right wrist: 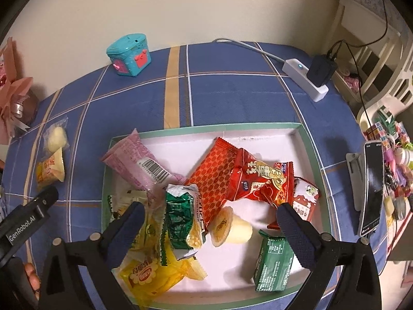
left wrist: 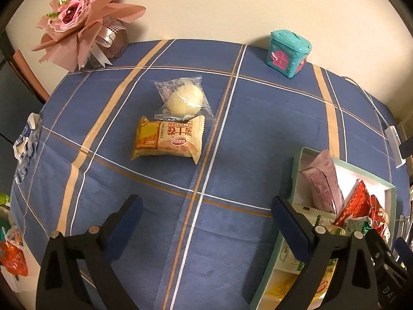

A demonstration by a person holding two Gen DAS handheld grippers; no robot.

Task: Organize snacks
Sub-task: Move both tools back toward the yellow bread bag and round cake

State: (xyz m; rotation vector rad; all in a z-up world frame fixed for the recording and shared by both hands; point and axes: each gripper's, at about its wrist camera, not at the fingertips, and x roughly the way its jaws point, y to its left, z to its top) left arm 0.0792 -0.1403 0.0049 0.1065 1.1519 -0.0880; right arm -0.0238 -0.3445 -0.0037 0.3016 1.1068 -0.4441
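Two snacks, a bun (left wrist: 184,97) and cake (left wrist: 167,139), lay mid-frame outside the box (right wrist: 313,160); both the left gripper (left wrist: 206,222) and right gripper (right wrist: 209,227) gaped empty, presumably ready to fetch them.

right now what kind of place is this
Probably a home room, maybe a bedroom or living area: a blue plaid tablecloth, a pink wrapped rose bouquet, a teal house-shaped toy tin and a white power strip.

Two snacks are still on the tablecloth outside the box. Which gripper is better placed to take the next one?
Left. The left gripper is open and faces the yellow packet directly; the right gripper hangs open over the box.
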